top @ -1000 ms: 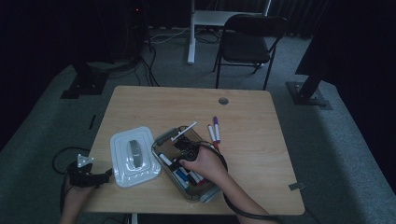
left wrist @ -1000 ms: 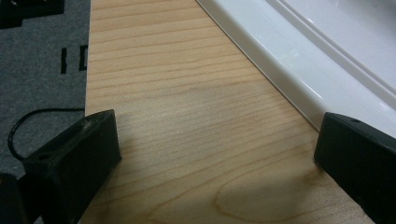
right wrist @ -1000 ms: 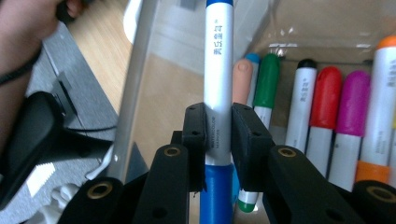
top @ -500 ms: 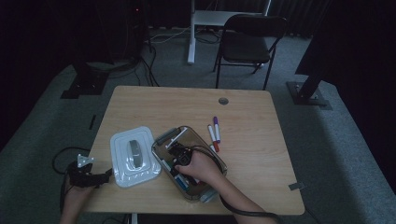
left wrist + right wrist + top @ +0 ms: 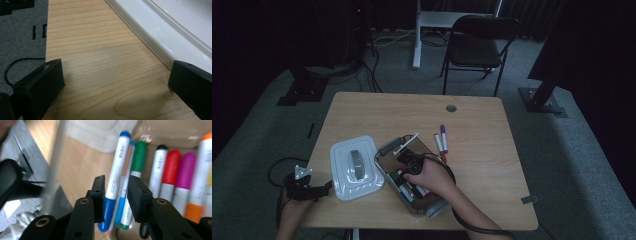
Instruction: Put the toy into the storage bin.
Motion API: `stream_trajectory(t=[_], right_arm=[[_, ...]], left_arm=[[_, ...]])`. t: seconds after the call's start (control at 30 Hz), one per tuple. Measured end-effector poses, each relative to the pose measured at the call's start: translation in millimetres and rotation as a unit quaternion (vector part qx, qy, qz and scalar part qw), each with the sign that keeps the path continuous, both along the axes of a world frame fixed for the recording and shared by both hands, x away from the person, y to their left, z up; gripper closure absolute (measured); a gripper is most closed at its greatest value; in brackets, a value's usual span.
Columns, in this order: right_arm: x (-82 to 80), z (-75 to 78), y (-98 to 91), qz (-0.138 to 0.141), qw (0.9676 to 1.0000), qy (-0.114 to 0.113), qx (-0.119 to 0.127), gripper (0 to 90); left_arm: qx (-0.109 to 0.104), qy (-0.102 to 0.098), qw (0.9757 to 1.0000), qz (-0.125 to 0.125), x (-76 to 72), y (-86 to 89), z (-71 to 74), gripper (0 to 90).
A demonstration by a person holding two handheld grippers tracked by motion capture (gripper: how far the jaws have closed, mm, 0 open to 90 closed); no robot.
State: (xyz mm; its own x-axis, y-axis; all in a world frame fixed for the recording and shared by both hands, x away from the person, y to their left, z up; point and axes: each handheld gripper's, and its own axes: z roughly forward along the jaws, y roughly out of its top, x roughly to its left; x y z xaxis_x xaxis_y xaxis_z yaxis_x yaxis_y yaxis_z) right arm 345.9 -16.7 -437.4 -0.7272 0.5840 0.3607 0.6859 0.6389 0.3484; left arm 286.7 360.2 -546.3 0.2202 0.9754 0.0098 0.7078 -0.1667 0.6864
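A clear plastic box (image 5: 384,155) stands on the wooden table (image 5: 482,165) and holds several markers. My right gripper (image 5: 409,162) reaches down into it. In the right gripper view its jaws (image 5: 116,185) have just been opening. A blue-capped white marker (image 5: 118,162) lies between and beneath them, and the pads do not press on it. Beside it lie a green marker (image 5: 137,157), a red one (image 5: 171,167) and a purple one (image 5: 186,170). My left gripper (image 5: 319,191) rests at the table's left front edge, open (image 5: 116,75) and holding nothing.
The box's white lid (image 5: 354,167) lies flat left of the box, and its edge (image 5: 175,30) is close to my left gripper. A purple marker (image 5: 444,137) and a red-tipped one (image 5: 439,145) lie loose right of the box. A white marker (image 5: 407,144) leans over the box's far rim.
The right hand has shifted a little within the box. The left gripper has stayed where it was.
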Motion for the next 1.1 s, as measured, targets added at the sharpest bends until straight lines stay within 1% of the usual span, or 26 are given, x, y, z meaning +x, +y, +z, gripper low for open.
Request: stream_trajectory(t=[0.03, 0.07, 0.1, 0.17, 0.27, 0.37, 0.4, 0.43, 0.5, 0.53, 0.6, 0.63, 0.67, 0.7, 0.73, 0.77, 0.8, 0.83, 0.9, 0.97, 1.0, 1.03, 1.1], right_arm=[[0.0, 6.6, -5.7, -0.005, 0.9999, -0.006, 0.009, 66.7], [0.7, 18.6, -18.6, -0.013, 0.9994, -0.020, 0.027, 65.9], [0.7, 18.6, -18.6, -0.013, 0.9994, -0.020, 0.027, 65.9], [1.5, 29.0, -32.9, -0.024, 0.9984, -0.034, 0.038, 65.8], [4.3, 39.2, -53.9, -0.043, 0.9967, -0.048, 0.050, 64.3], [9.7, 45.4, -79.6, -0.070, 0.9936, -0.066, 0.060, 63.3], [12.9, 47.5, -94.6, -0.083, 0.9912, -0.078, 0.067, 61.9], [12.9, 47.5, -94.6, -0.083, 0.9912, -0.078, 0.067, 61.9], [16.4, 48.2, -109.0, -0.099, 0.9890, -0.083, 0.072, 61.0], [17.8, 48.1, -114.2, -0.106, 0.9876, -0.090, 0.074, 61.0], [23.2, 45.8, -128.6, -0.128, 0.9841, -0.097, 0.076, 61.0], [26.3, 43.7, -134.4, -0.138, 0.9821, -0.104, 0.074, 61.2], [29.8, 41.1, -139.7, -0.148, 0.9808, -0.105, 0.071, 61.5], [32.6, 38.8, -143.4, -0.154, 0.9802, -0.104, 0.068, 61.5], [37.2, 34.5, -148.8, -0.164, 0.9781, -0.108, 0.068, 61.9], [39.9, 31.5, -151.4, -0.169, 0.9772, -0.109, 0.067, 62.1], [44.5, 26.7, -155.2, -0.175, 0.9772, -0.103, 0.062, 62.1], [48.2, 22.7, -157.7, -0.184, 0.9753, -0.106, 0.061, 62.1], [55.6, 15.4, -161.6, -0.195, 0.9740, -0.104, 0.051, 62.0], [64.9, 7.2, -166.0, -0.207, 0.9707, -0.112, 0.046, 62.0], [68.3, 4.5, -167.5, -0.209, 0.9705, -0.111, 0.044, 60.9], [73.5, 0.6, -169.3, -0.218, 0.9687, -0.110, 0.044, 60.6], [81.9, -6.4, -170.3, -0.224, 0.9674, -0.111, 0.039, 58.1]], left_arm=[[0.000, 0.000, 1.0000, 0.000, 0.0, 0.0, 0.0, 0.7], [0.000, 0.000, 1.0000, 0.000, 0.0, 0.0, -0.1, 0.6], [0.000, 0.000, 1.0000, 0.000, 0.0, 0.0, 0.0, 0.6], [0.000, 0.000, 1.0000, 0.000, 0.0, 0.0, 0.0, 0.7], [0.000, 0.000, 1.0000, 0.000, 0.0, 0.0, 0.0, 0.7], [0.000, 0.000, 1.0000, 0.000, 0.0, 0.0, 0.0, 0.7], [0.000, 0.000, 1.0000, 0.000, 0.0, 0.0, -0.1, 0.7], [0.000, 0.000, 1.0000, 0.000, 0.0, 0.0, 0.0, 0.7], [0.000, 0.000, 1.0000, 0.000, 0.0, 0.0, 0.0, 0.7], [0.001, 0.001, 1.0000, -0.001, -0.1, 0.2, 0.1, 0.7], [0.001, 0.000, 1.0000, -0.001, 0.0, 0.1, 0.0, 0.7], [0.000, 0.000, 1.0000, 0.000, 0.0, 0.0, 0.0, 0.7], [0.000, 0.000, 1.0000, 0.000, 0.0, 0.0, 0.0, 0.7], [0.000, 0.000, 1.0000, 0.000, -0.1, 0.0, 0.0, 0.7], [0.000, 0.001, 1.0000, 0.000, -0.1, 0.0, 0.0, 0.7], [0.000, 0.000, 1.0000, 0.000, -0.1, 0.0, 0.0, 0.7], [0.000, 0.000, 1.0000, 0.000, -0.1, 0.0, 0.0, 0.7], [0.000, 0.000, 1.0000, 0.000, -0.1, 0.0, 0.0, 0.7], [0.000, 0.000, 1.0000, 0.000, -0.1, 0.0, 0.0, 0.7], [0.000, 0.000, 1.0000, 0.000, -0.1, 0.0, 0.0, 0.7], [0.000, 0.000, 1.0000, 0.000, -0.1, 0.0, 0.0, 0.7], [0.000, 0.000, 1.0000, 0.000, -0.1, 0.0, 0.0, 0.7], [0.000, 0.000, 1.0000, 0.000, -0.1, 0.0, 0.0, 0.7]])
